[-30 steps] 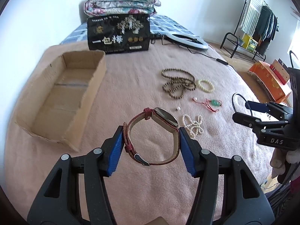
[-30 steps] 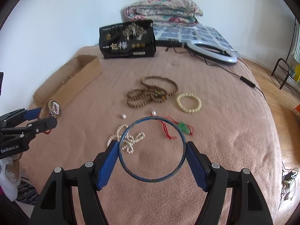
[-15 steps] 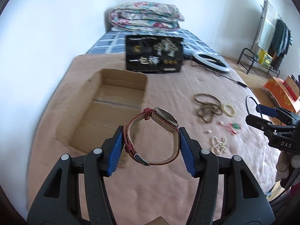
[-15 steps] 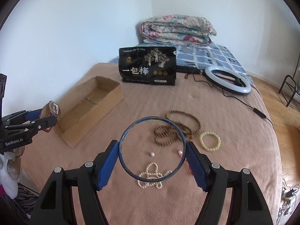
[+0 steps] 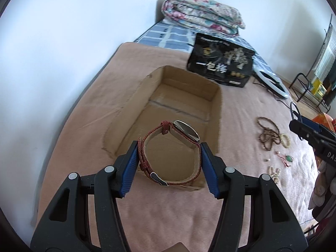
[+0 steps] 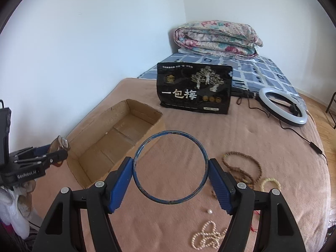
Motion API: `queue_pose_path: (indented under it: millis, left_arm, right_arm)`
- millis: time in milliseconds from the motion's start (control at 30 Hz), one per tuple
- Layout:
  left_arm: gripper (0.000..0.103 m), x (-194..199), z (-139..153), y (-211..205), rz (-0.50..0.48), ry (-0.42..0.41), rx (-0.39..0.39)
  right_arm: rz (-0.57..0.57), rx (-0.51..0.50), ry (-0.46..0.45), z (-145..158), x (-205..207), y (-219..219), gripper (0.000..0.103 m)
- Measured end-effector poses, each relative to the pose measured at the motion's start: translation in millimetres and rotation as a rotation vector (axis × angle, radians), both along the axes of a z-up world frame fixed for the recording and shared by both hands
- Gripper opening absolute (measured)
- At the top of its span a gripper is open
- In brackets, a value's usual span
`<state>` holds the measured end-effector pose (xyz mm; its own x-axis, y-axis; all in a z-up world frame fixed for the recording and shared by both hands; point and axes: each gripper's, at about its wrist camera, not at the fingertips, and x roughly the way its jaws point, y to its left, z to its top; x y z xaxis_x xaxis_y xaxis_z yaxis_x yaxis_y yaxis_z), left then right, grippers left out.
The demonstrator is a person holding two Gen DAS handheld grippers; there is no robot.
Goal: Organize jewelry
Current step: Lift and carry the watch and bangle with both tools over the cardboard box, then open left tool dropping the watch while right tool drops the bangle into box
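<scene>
Jaws of your left gripper (image 5: 169,160) pinch the red-strapped wristwatch (image 5: 170,153) over the empty brown cardboard box (image 5: 216,105); your right gripper (image 6: 170,179) clamps the blue metal bangle (image 6: 170,167). Beads at 3 o'clock remain unsorted.

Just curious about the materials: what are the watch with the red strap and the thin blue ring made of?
The red-strapped watch: shiny metal-looking case, strap seemingly woven or textured. The thin blue bangle: probably painted metal, its blue coating worn in spots.

Two close wrist fisheyes, angled down across the bed (image 5: 168,220), sharing the cardboard box (image 5: 216,105).
</scene>
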<state>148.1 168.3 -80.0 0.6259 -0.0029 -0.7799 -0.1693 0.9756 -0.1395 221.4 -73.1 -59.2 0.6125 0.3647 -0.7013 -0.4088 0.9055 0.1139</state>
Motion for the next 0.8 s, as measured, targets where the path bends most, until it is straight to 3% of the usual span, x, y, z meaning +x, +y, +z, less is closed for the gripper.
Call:
queue_pose_path:
  millis: [467,800]
  left_arm:
    - [0.058,17,-21,13,0.007,0.049,-0.001]
    - [0.058,28,-33,13,-0.001,0.084,-0.012]
  right_arm:
    - [0.038,0.043,0.045,-22,43,65,0.074]
    - [0.068,0.018,0.062,-42,65,102,0.074]
